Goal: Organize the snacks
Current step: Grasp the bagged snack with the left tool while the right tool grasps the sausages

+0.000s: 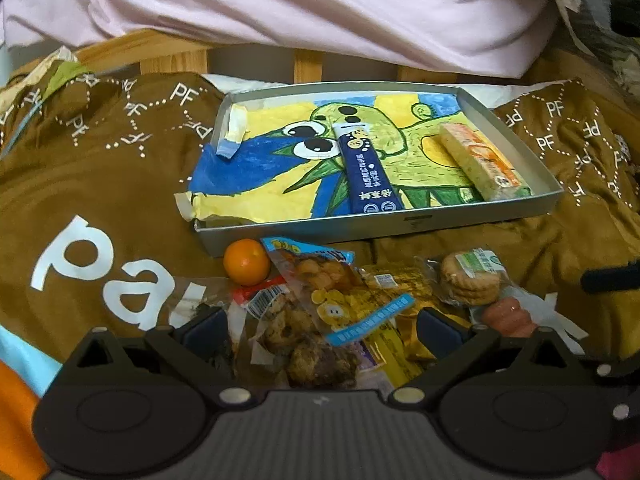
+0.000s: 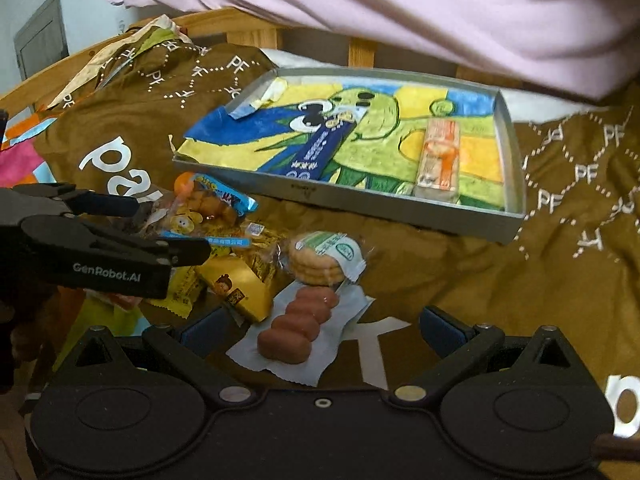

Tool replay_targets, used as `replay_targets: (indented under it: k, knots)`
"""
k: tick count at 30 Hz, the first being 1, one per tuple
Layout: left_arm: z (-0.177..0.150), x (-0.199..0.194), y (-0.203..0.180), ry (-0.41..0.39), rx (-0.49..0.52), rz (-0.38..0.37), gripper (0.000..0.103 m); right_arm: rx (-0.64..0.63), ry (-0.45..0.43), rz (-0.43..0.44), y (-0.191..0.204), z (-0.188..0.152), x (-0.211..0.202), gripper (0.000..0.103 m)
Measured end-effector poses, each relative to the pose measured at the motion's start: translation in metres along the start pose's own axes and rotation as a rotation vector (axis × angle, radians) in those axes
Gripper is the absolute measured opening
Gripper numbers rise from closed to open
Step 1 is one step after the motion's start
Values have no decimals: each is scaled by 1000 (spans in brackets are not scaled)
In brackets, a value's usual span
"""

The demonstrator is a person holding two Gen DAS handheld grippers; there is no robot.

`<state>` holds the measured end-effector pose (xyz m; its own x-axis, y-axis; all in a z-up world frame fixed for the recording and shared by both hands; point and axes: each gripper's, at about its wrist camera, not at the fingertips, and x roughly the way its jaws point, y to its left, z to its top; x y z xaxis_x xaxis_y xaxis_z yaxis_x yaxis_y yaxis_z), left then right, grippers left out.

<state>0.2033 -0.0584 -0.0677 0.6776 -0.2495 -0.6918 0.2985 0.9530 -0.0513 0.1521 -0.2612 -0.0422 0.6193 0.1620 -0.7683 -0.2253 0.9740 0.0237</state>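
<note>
Between the left gripper's [image 1: 320,332] spread fingers lies the snack pile [image 1: 320,320], an orange [image 1: 246,261] just ahead-left, the tray [image 1: 520,210] beyond (blue stick [image 1: 370,172] inside). From the right wrist, the right gripper [image 2: 320,332] gapes empty, a sausage pack [image 2: 298,328] between its fingers, biscuits [image 2: 320,262] ahead.

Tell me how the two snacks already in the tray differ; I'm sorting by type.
The blue stick pack is dark navy with white print, while the orange bar is pale with orange markings. The blue stick pack looks narrower and flatter; the orange bar looks wider and blockier. The blue stick pack lies near the middle of the tray; the orange bar lies near its right wall. Both are long, sealed, lying flat on the drawing lining the tray.
</note>
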Motion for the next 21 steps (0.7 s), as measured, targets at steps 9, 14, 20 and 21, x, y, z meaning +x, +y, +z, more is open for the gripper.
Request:
replay_targets:
  k: [9,14,20,21]
  knots:
    - [9,11,4,-22,-19,-65,102,35,44,26,-2,1,13,99]
    - [15,17,0,-39,1,-97,88,30,64,35,-1,1,17,92]
    - [14,19,-5,-60,47,-99,70,2,83,4,3,-1,20,85]
    - [14,19,-8,-62,69,-101,69,-9,87,-1,5,-2,21,85]
